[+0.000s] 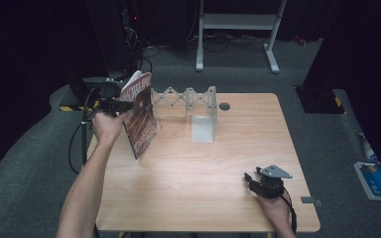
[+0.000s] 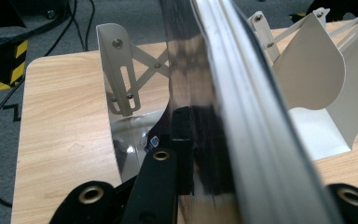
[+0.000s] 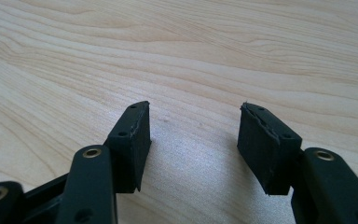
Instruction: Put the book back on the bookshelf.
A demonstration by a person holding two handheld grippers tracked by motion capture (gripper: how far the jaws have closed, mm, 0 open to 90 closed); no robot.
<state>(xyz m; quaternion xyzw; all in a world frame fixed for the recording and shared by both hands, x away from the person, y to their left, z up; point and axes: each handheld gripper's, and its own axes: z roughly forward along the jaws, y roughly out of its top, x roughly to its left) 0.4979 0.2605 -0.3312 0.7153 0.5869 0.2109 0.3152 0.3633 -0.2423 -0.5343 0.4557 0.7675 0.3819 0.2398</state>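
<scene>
Dark curtains and grey carpet surround a pale wooden counter, with a white metal frame standing on the floor behind it. At the counter's far left, the person's left hand holds the left tool up off the surface, and that tool is pinching a magazine by its upper edge. The magazine hangs tilted, its reddish cover facing the right side of the counter, its lower corner close to the wood or just touching it; I cannot tell which. In the left gripper view, one black pad presses flat against the glossy cover, and the thick stack of page edges runs up past it, hiding the other pad.

Just beyond the magazine stands a white expanding file rack, its scissor-like lattice stretched along the back of the counter, with a flat base plate lying in front of it. A small dark round grommet sits in the wood to the right of the rack.

Well apart, near the front right edge, the right hand rests the right tool low over bare wood. Its jaws stand spread wide with nothing between them.
</scene>
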